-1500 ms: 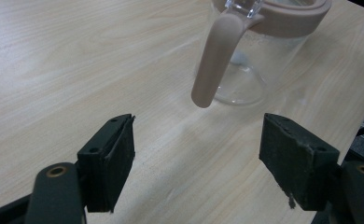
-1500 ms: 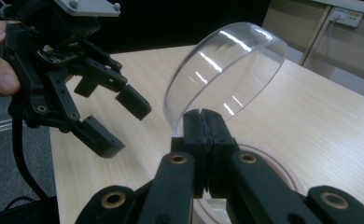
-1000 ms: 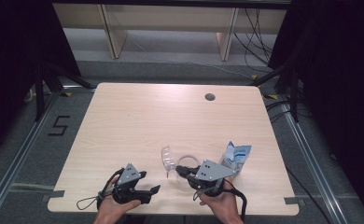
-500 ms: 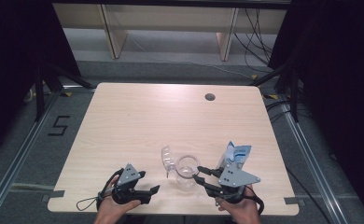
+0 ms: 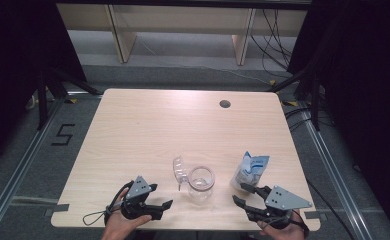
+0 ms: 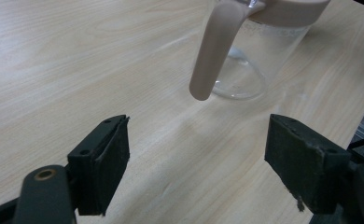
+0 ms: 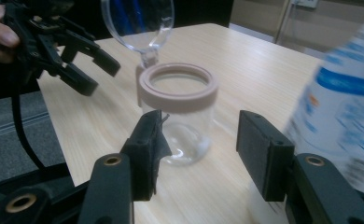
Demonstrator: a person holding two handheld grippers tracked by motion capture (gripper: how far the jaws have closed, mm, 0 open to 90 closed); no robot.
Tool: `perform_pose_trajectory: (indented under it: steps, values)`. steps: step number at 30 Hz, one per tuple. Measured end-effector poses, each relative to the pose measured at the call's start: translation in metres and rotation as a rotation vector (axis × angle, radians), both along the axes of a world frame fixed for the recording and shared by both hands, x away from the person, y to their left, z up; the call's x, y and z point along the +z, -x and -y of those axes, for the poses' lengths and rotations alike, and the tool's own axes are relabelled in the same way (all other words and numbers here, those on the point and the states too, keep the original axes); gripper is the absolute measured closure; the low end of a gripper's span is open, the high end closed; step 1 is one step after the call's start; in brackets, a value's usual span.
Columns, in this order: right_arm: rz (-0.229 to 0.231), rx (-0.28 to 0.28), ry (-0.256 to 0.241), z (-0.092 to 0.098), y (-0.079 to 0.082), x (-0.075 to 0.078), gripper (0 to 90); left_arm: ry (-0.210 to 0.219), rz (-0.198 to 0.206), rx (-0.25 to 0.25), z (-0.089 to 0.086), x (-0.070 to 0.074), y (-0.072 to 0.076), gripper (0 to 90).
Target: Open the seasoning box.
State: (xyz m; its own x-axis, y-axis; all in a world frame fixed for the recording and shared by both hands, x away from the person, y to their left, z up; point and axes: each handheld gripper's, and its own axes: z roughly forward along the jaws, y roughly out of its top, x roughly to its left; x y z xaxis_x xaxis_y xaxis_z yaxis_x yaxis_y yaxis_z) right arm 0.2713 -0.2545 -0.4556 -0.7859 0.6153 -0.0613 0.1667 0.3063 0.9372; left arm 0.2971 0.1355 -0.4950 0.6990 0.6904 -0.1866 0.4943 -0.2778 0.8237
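As surveyed from left to right, these points were recorded:
Left gripper point(image 5: 158, 196): jaws held apart, nothing gripped, near the table's front edge.
Jar point(image 5: 201, 184): clear, likely rigid and slippery; stood upright between both grippers, hinged lid point(image 5: 179, 170) flipped open; the pink rim point(image 7: 178, 86) was judged the best hold.
Right gripper point(image 5: 243, 194): jaws apart, empty.
Pouch point(image 5: 251, 170): soft, just beside it.
Table point(image 5: 183, 125): ample room was noted behind.

Both grippers sit low at the near edge: left gripper point(image 5: 162, 196) jaws spread wide, right gripper point(image 5: 241, 194) jaws parted too, each gripped by a hand.
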Motion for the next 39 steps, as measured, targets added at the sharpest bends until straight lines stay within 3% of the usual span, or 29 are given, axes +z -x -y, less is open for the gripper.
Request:
perform_pose_trajectory:
  steps: [4,6,7,9,10,12,16,17,19,23,24,26,27,28,30,31,33,34,35,38,39]
  values:
    - [-0.014,-0.036,-0.004,0.012,0.002,-0.001,50.6,0.013,0.015,-0.013,0.002,0.001,0.001,18.1]
    - [-0.025,-0.042,-0.009,0.017,0.002,-0.002,50.5,0.003,0.004,-0.024,0.002,0.001,0.002,16.9]
    - [-0.050,-0.054,-0.016,0.019,0.003,-0.002,50.5,0.003,0.004,-0.023,0.003,0.001,0.002,16.5]
    - [-0.057,-0.066,-0.017,0.024,0.003,-0.003,50.5,0.008,0.016,-0.029,0.003,0.001,0.002,16.5]
    - [-0.035,-0.084,-0.015,0.027,0.003,-0.004,50.5,0.013,0.023,-0.032,0.004,0.001,0.002,16.4]
    - [-0.050,-0.098,-0.009,0.031,0.004,-0.004,49.9,0.000,0.004,-0.025,0.004,0.002,0.003,16.4]
    - [-0.076,-0.139,-0.016,0.039,0.004,-0.007,47.5,0.010,0.009,-0.036,0.006,0.001,0.003,16.3]
    - [-0.055,-0.138,-0.003,0.042,0.001,-0.008,46.4,0.003,0.004,-0.039,0.006,0.002,0.003,16.3]
    - [-0.084,-0.146,-0.016,0.044,0.001,-0.009,43.6,0.006,0.009,-0.039,0.007,0.001,0.004,16.3]
    - [-0.072,-0.176,-0.026,0.050,-0.002,-0.012,35.9,0.006,0.007,-0.044,0.007,0.002,0.004,16.4]
    - [-0.109,-0.198,-0.044,0.050,0.000,-0.012,33.6,0.000,0.007,-0.042,0.006,0.002,0.004,16.4]
    - [-0.101,-0.196,-0.052,0.053,-0.004,-0.013,28.2,0.010,0.005,-0.042,0.007,0.001,0.003,16.4]
    - [-0.058,-0.212,-0.033,0.056,-0.006,-0.014,25.3,0.010,0.003,-0.043,0.007,0.001,0.003,16.4]
    - [-0.093,-0.210,-0.057,0.056,-0.006,-0.015,22.5,0.006,-0.003,-0.043,0.007,0.002,0.003,16.4]
    - [-0.116,-0.221,-0.056,0.059,-0.007,-0.016,18.5,0.008,-0.004,-0.043,0.008,0.002,0.003,16.5]
    - [-0.093,-0.219,-0.048,0.061,-0.010,-0.017,16.0,0.001,-0.003,-0.039,0.008,0.002,0.003,16.5]
    - [-0.094,-0.200,-0.055,0.064,-0.013,-0.019,15.4,-0.001,-0.004,-0.040,0.008,0.002,0.003,16.6]
    - [-0.063,-0.208,-0.046,0.064,-0.015,-0.019,15.3,0.005,-0.006,-0.046,0.008,0.002,0.003,16.6]
    - [-0.086,-0.209,-0.038,0.065,-0.015,-0.019,15.3,0.005,-0.011,-0.045,0.007,0.003,0.003,16.6]
    - [-0.053,-0.186,-0.023,0.066,-0.020,-0.021,15.4,0.001,0.000,-0.056,0.006,0.002,0.001,16.6]
    - [-0.076,-0.167,-0.027,0.066,-0.022,-0.022,15.3,0.005,-0.003,-0.039,0.007,0.002,0.002,16.6]
